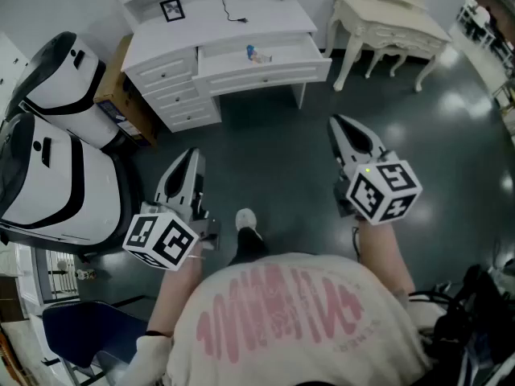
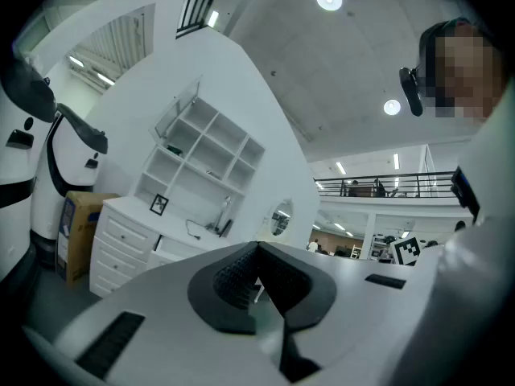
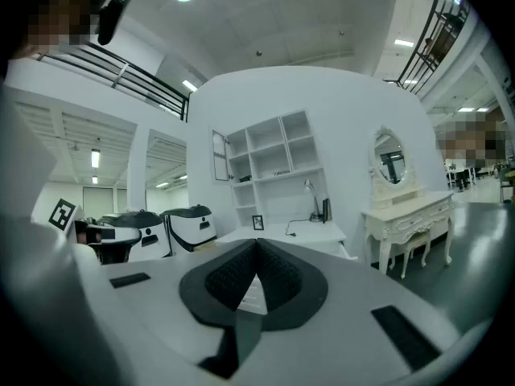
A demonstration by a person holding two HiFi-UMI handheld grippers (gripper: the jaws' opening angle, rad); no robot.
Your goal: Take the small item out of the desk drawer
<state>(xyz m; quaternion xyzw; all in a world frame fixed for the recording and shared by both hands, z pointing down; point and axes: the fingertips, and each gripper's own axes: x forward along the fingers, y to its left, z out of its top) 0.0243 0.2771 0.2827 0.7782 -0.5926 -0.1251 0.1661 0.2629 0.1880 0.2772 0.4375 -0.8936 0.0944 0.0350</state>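
Note:
A white desk [image 1: 177, 32] stands at the far side, its wide middle drawer [image 1: 265, 69] pulled out. Inside the drawer lies a small blue and white item [image 1: 254, 53]. Both grippers hang well short of the desk, over the dark floor. My left gripper [image 1: 191, 154] is shut and holds nothing; its tips meet in the left gripper view [image 2: 257, 246]. My right gripper [image 1: 336, 122] is shut and empty too, its tips touching in the right gripper view [image 3: 256, 244]. The desk [image 3: 310, 234] shows beyond the right jaws.
Two large white and black pods [image 1: 56, 147] stand at the left, beside a cardboard box [image 1: 121, 95]. A cream dressing table [image 1: 386, 22] stands right of the desk. A small picture frame [image 1: 171, 9] and a cable [image 1: 235, 13] lie on the desktop. A person's foot [image 1: 246, 219] is between the grippers.

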